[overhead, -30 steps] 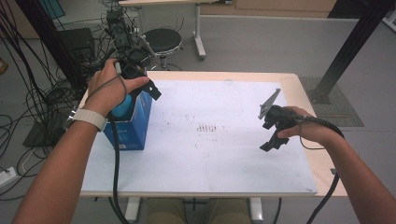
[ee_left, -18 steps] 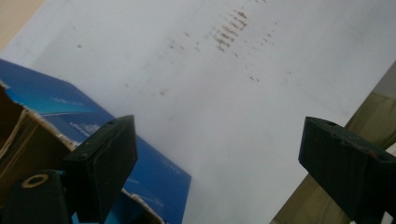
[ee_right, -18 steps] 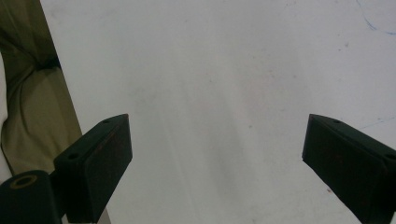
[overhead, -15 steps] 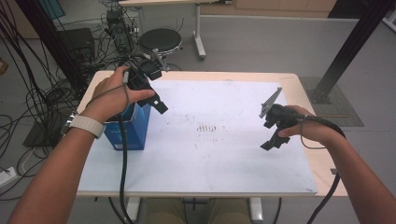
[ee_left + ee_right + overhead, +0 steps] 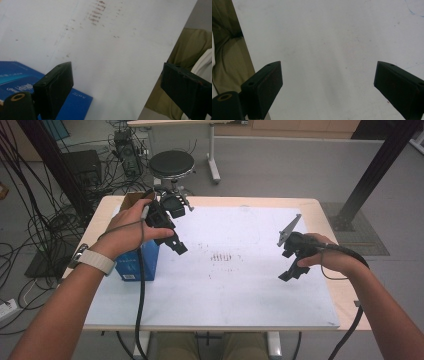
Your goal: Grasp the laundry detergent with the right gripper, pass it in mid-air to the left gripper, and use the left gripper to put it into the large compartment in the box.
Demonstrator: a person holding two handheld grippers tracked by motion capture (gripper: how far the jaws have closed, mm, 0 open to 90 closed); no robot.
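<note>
Having drifted rightward off the blue box (image 5: 136, 261), the left gripper (image 5: 176, 246) is hovering beside it over the white sheet (image 5: 235, 285), jaws apart and empty, suggesting release, while the right gripper (image 5: 291, 268) is idling, gaping too.

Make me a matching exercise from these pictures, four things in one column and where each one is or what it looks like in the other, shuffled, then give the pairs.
1. blue box
2. left gripper
3. right gripper
4. black stool

A. on the floor beyond the table
B. open above the sheet's right half
C. standing at the table's left edge
D. open beside the box, nothing between its jaws

Pairs: 1-C, 2-D, 3-B, 4-A
</note>
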